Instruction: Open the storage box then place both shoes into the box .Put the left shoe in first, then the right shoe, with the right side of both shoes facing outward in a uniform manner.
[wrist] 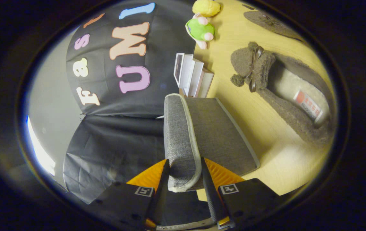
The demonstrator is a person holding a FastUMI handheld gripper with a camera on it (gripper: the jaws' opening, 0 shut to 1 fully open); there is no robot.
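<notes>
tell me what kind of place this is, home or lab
Probably a staged recording booth, not a real home: a black cloth wall backs a wooden table set with household props, a fuzzy slipper, plush toys, and a grey fabric box whose lid sits between the gripper fingers.

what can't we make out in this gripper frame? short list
- Storage box interior: hidden in the gripper view by its raised lid, which sits between the fingers of the gripper.
- Near shoe: the heel end runs out of view; the insole label is too small to read.
- Second shoe: mostly cut off beyond the first, so left or right can't be told.
- White boxes by the wall: contents can't be made out.
</notes>
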